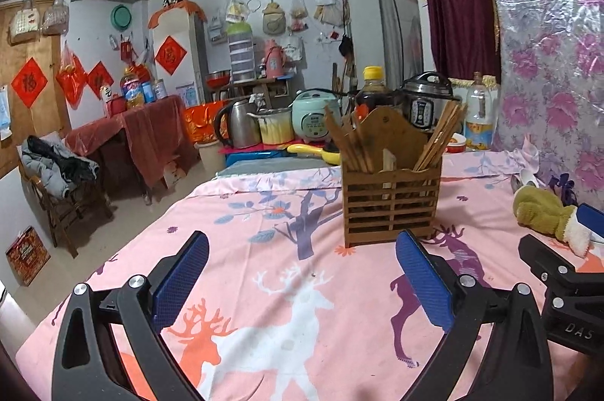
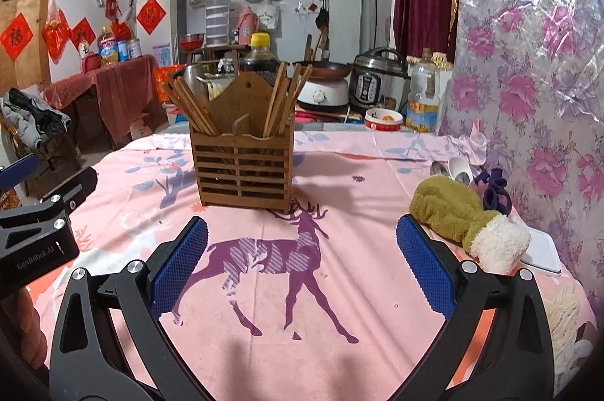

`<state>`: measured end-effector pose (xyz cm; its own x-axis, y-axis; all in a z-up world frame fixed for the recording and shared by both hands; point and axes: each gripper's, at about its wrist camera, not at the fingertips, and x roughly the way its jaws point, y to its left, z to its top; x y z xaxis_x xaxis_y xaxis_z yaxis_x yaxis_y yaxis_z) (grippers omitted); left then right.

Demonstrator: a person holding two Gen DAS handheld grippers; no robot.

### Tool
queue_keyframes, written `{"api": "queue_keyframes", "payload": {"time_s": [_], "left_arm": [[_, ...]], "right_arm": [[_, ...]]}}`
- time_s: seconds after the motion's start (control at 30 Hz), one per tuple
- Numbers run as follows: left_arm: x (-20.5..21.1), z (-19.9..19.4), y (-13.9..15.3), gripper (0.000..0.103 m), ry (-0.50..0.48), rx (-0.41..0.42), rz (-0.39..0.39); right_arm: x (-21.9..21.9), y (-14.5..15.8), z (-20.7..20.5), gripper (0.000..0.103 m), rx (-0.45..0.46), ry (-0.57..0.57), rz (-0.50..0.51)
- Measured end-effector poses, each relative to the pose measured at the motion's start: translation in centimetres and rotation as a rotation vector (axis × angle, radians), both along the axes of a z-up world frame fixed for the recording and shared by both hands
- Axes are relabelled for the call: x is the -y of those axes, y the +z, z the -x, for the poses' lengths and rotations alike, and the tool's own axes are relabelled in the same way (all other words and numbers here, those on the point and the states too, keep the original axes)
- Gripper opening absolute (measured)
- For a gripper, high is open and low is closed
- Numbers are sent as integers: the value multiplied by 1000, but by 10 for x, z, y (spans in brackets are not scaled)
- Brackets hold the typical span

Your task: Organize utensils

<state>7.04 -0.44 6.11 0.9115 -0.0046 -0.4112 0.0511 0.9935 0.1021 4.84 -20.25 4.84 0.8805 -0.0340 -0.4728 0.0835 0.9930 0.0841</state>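
Observation:
A slatted wooden utensil holder [image 1: 390, 203] [image 2: 241, 167] stands upright on the pink deer-print tablecloth [image 1: 264, 250] [image 2: 339, 182]. Several wooden chopsticks [image 1: 351, 144] [image 2: 192, 106] stick out of both its compartments. Metal and white spoons [image 2: 455, 171] lie on the cloth at the far right, behind a green mitten [image 2: 456, 212]. My left gripper [image 1: 302, 265] is open and empty, in front of the holder. My right gripper [image 2: 302, 254] is open and empty, in front and to the right of the holder.
The green mitten [image 1: 547, 212] lies on a white tray [image 2: 541, 255] at the right. A small red-rimmed bowl [image 2: 383, 119], oil bottle [image 2: 422, 95], cookers and kettle stand past the table's far edge. A floral plastic sheet [image 2: 528, 61] hangs at the right.

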Motion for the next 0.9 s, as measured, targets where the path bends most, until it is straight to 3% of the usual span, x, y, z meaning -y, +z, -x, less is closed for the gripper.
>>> {"api": "queue_keyframes", "payload": {"time_s": [0.4, 0.9], "left_arm": [[1, 0, 3, 97, -21, 4, 9], [9, 3, 0, 97, 1, 36, -36]], "right_arm": [[3, 5, 5, 97, 43, -17, -3], [-2, 8, 10, 97, 100, -47, 53]]}}
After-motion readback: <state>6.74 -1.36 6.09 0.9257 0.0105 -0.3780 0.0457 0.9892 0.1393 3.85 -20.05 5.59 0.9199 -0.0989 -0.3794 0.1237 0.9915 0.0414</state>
